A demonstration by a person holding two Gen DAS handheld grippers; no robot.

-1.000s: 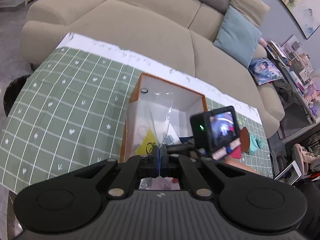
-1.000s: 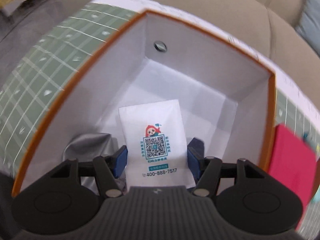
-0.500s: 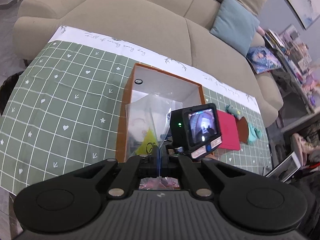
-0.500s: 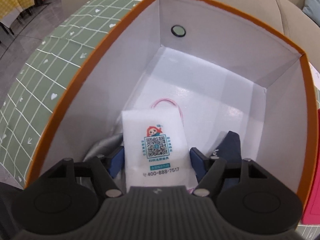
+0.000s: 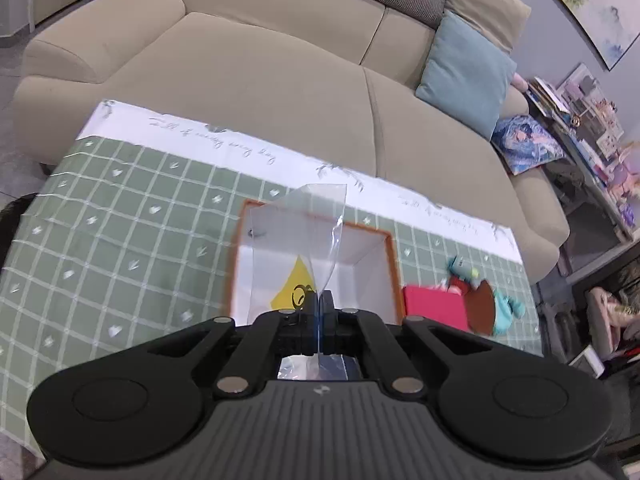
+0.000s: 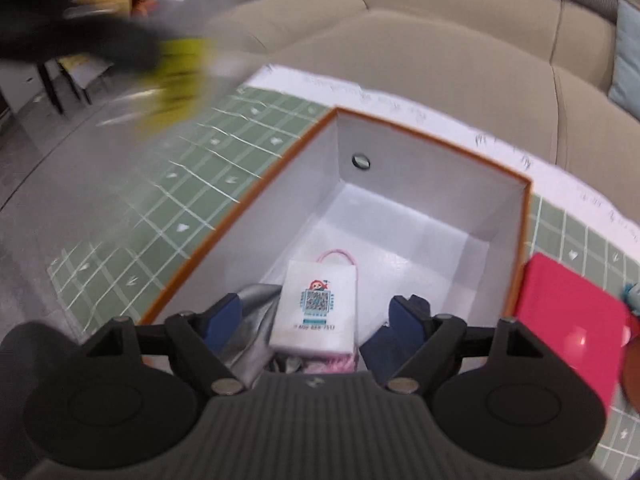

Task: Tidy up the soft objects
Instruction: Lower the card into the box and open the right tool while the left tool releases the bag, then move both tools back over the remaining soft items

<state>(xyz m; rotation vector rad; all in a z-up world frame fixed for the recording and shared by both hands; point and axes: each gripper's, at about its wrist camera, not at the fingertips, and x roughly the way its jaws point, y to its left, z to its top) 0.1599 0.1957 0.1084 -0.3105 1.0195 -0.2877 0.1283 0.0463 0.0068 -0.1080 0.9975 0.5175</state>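
Right tool (image 6: 316,312): just spread apart, white packet (image 6: 314,312) released into box (image 6: 240,216); left tool (image 5: 319,312): clamped on clear bag (image 5: 296,248), next to stow.

White packet (image 6: 314,312) between parted tongs (image 6: 320,314), perhaps untouched

Beyond the worktop's far edge you have a beige sofa (image 5: 280,64). A blue cushion (image 5: 466,74) leans on it. A painting (image 5: 596,4) hangs behind.

A beige sofa (image 5: 280,60) with cushions (image 5: 466,74) fills the room — framed painting (image 5: 596,4) on grey wall.
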